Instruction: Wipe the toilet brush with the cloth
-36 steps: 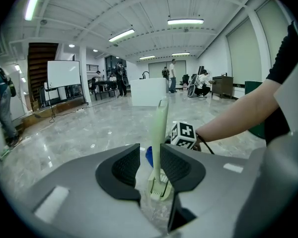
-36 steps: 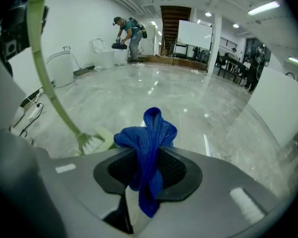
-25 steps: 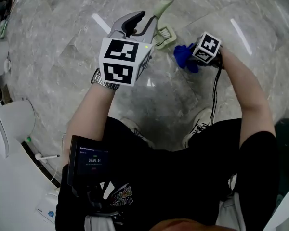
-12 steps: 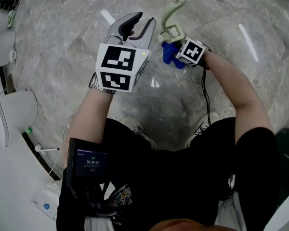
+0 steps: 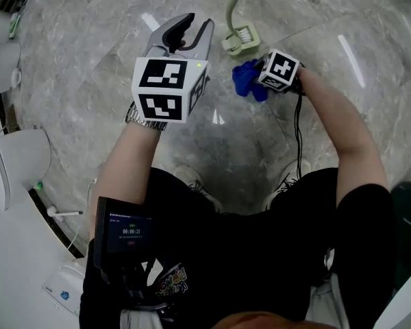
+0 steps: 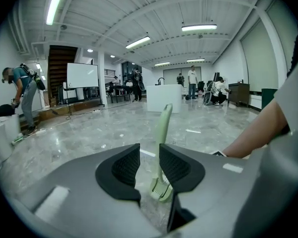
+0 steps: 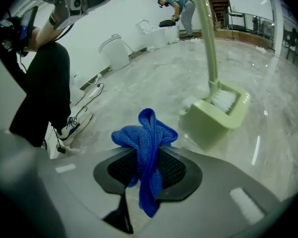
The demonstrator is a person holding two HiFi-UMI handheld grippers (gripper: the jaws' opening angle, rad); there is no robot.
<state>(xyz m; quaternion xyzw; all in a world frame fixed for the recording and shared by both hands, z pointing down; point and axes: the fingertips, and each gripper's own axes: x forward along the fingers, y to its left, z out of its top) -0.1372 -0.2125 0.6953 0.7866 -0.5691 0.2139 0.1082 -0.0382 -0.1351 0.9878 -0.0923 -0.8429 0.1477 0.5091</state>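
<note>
Head view: claws hovering beside the toilet brush point(image 5: 230, 16).
Right claw point(image 7: 148, 155) is pinching the cloth point(image 7: 144, 133), bunch protruding to wipe; left claw point(image 6: 149, 157) is gaping partway, empty, likely awaiting the handle point(image 6: 164, 128).

Polished grey marble floor point(image 5: 89, 60) lies below, streaked with reflections. Far beyond the fingers point(image 6: 125, 166) of the left gripper point(image 6: 149, 150) stand a whiteboard point(image 6: 82, 75), a dark staircase point(image 6: 58, 68) and a white counter point(image 6: 163, 97). Strip lights point(image 6: 199, 28) cross the white ceiling point(image 6: 114, 14). Beyond and left of the right gripper point(image 7: 148, 157) fingers point(image 7: 121, 170), white toilets point(image 7: 114, 51) line a white wall point(image 7: 129, 4).
</note>
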